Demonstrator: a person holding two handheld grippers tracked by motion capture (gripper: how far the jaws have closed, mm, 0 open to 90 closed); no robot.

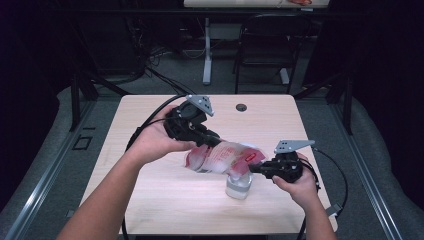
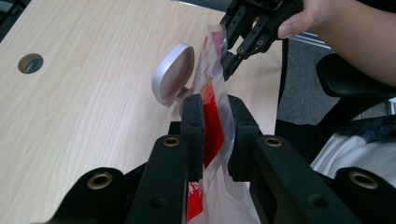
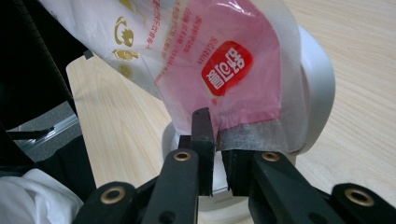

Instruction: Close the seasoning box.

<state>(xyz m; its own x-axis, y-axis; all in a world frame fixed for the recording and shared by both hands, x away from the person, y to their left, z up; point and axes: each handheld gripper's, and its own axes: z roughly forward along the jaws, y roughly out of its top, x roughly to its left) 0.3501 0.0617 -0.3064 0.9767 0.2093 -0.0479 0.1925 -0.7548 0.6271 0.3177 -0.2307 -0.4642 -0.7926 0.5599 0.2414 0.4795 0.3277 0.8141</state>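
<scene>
A plastic bag point(image 1: 222, 157) printed red, pink and white is held stretched between both grippers above the light wooden table point(image 1: 150, 200). My left gripper point(image 1: 212, 142) is shut on its left end; the jaws point(image 2: 215, 121) pinch the red part of the bag point(image 2: 215, 100). My right gripper point(image 1: 255, 168) is shut on the right end, clamped on the bag's point(image 3: 224, 60) lower edge point(image 3: 217, 140). Just under and behind the bag stands a small clear jar with a silvery round lid point(image 1: 239, 186) point(image 2: 173, 73) point(image 3: 320, 79). The right gripper also appears far off point(image 2: 233, 51).
A round cable hole point(image 1: 241, 107) point(image 2: 31, 63) sits near the table's far edge. Beyond the table stand a black chair point(image 1: 270, 45) and a white table leg point(image 1: 207, 50). Cables trail from both grippers across the table's left and right sides.
</scene>
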